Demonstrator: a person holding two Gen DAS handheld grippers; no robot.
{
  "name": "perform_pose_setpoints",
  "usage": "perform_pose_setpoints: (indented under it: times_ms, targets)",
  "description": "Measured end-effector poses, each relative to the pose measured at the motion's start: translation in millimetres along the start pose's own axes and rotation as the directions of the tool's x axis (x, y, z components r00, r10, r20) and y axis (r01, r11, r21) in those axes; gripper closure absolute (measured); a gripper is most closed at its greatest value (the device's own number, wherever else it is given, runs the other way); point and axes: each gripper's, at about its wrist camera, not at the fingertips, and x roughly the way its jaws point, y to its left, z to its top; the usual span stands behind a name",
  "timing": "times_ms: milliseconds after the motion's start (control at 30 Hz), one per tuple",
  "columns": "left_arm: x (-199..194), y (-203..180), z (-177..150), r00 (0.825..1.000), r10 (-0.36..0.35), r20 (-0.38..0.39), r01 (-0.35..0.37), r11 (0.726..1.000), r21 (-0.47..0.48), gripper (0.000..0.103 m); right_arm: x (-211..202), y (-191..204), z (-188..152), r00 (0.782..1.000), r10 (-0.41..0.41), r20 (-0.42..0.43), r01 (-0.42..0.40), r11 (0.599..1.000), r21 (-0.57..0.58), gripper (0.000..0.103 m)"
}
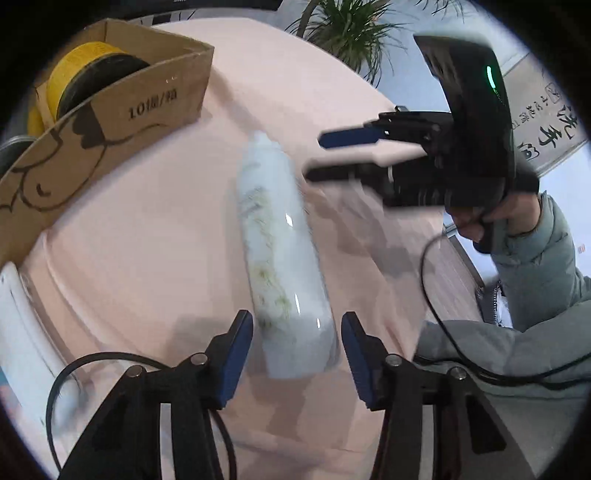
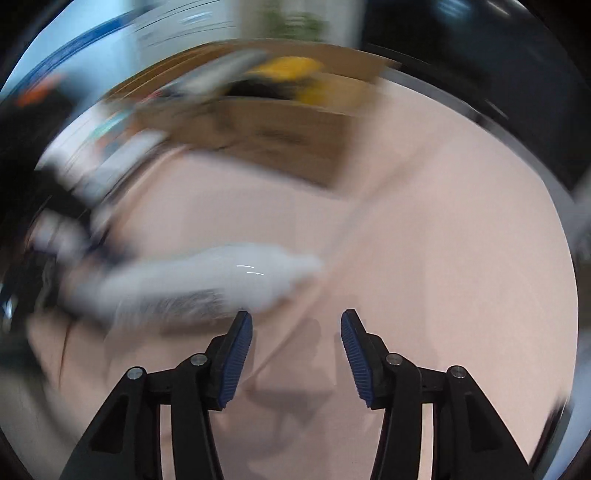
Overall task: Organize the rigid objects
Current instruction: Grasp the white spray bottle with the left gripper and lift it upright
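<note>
Your left gripper [image 1: 297, 341] points down at the table with its blue pads [image 1: 238, 354] set apart, and the bottom end of a white spray bottle [image 1: 280, 254] with a faint green leaf print lies between them; a gap shows on each side of the bottle, so the pads are not pressing on it. The bottle lies on its side on the pink tablecloth [image 1: 147, 240], its narrow capped end pointing away from you toward the far edge of the table. Your right gripper [image 1: 317, 157] comes in from the right of the left wrist view, held by your hand [image 1: 491, 218] in a grey-green padded sleeve [image 1: 546, 258]; its two fingers stand a moderate way apart with nothing between them, their tips near the bottle's upper half but not touching it. In the blurred right wrist view the same bottle [image 2: 207, 280] lies to the left of and beyond the right gripper's [image 2: 296, 341] parted pads, which frame only bare cloth [image 2: 443, 258]. An open cardboard box [image 1: 122, 110] printed with a cartoon outline stands at the far left of the table, well apart from the bottle, and holds a spool of yellow cord [image 1: 79, 70] on black flanges. A potted plant [image 1: 351, 26] rises behind the table's far edge.
</note>
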Motion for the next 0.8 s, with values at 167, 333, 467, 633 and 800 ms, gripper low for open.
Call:
perform_pose_setpoints:
  times_ms: [167, 333, 467, 633, 800]
  targets:
    - [12, 7, 0, 0.998, -0.021, -0.056, 0.012, 0.987, -0.159, 0.057, 5, -2, -2, 0.954, 0.299, -0.022, -0.283, 0.923, 0.259, 0.053]
    - [16, 7, 3, 0.998, -0.009, -0.069, -0.005, 0.978, -0.207, 0.057, 27, 25, -6, 0.934, 0.354, -0.039, -0.323, 0.888, 0.327, 0.042]
    - [11, 7, 5, 0.997, 0.053, -0.061, -0.066, 0.972, -0.227, 0.058, 23, 27, -10, 0.944, 0.331, 0.011, -0.31, 0.871, 0.381, 0.049]
    - [-24, -8, 18, 0.99, 0.125, 0.058, -0.11, 0.971, -0.213, 0.058, -1, 33, 26, 0.953, 0.278, 0.12, -0.303, 0.89, 0.341, 0.053]
    - [-76, -4, 59, 0.946, 0.175, 0.273, -0.101, 0.96, -0.263, 0.058, -73, 31, 95, 0.934, 0.215, 0.285, -0.266, 0.951, 0.157, 0.061]
